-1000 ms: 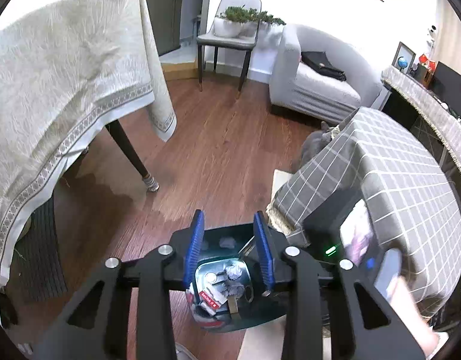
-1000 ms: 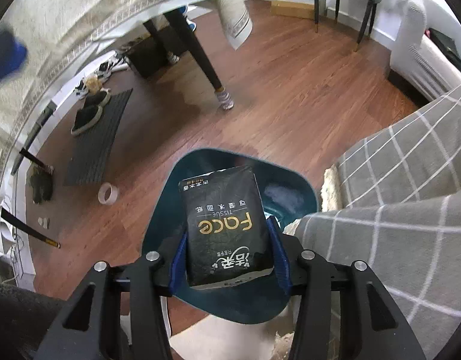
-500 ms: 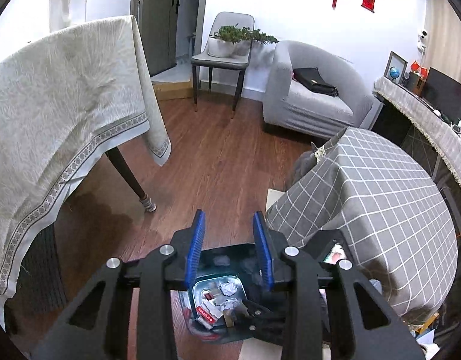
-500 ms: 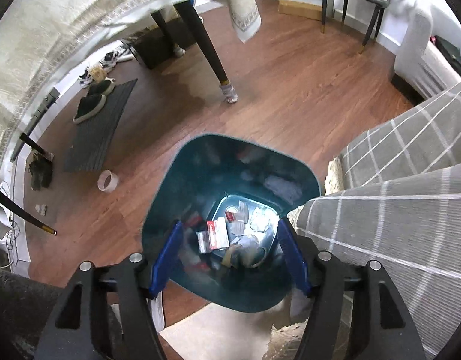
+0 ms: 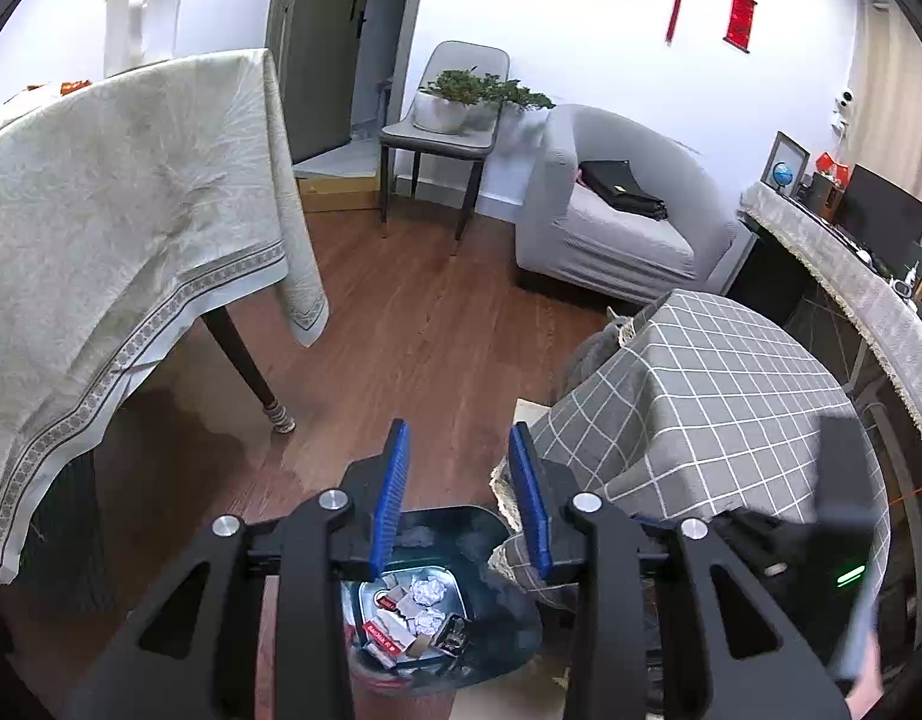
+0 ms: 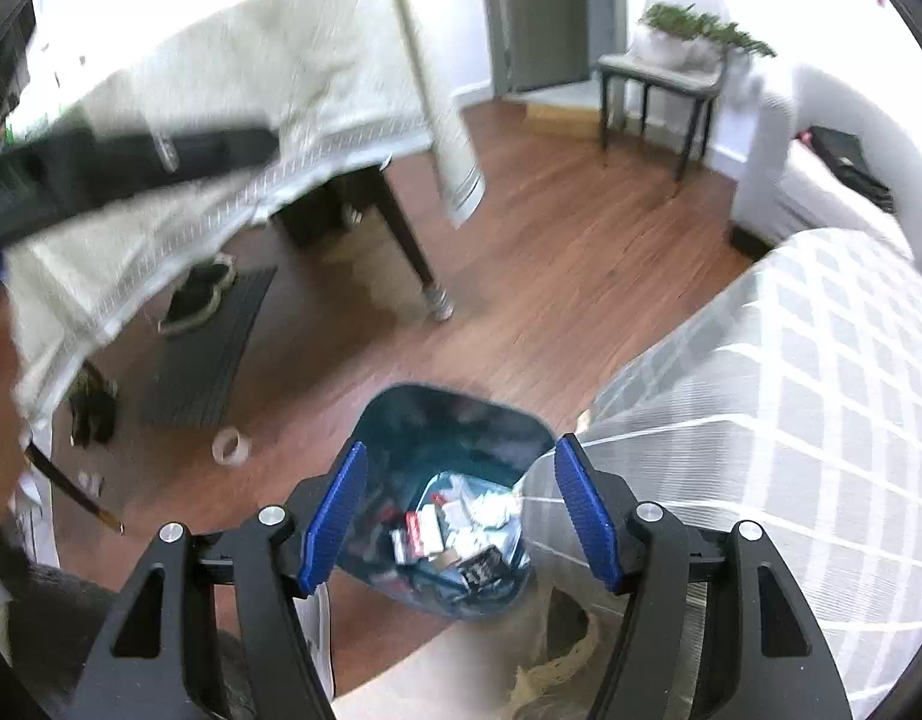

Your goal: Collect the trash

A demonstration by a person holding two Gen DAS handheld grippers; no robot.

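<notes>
Down below both cameras, the dark teal trash bin [image 6: 455, 420] stands on the wooden floor [image 5: 437, 324], right against the corner of the low table draped in grey checked cloth [image 5: 730, 396]. I can see its bottom littered with crumpled paper balls [image 5: 428, 591], small red-and-white cartons [image 6: 422, 531] and a black pack [image 6: 481, 567]. My left claw [image 5: 458, 501] hangs over the bin with its blue pads [image 5: 392, 498] parted to a moderate gap and nothing between them. My right claw [image 6: 461, 516] hovers above the same bin, spread much wider, also holding nothing; that view is smeared by motion blur. Beside the bin on the floor lies a roll of tape [image 6: 230, 447], with a dark mat [image 6: 212, 348] and shoes [image 6: 203, 291] farther off under the big table with the cream cloth [image 5: 119, 210]. Beyond are a grey chair carrying a potted plant [image 5: 461, 99] and a grey armchair [image 5: 610, 210] with a black bag [image 5: 622, 189] on its seat.
</notes>
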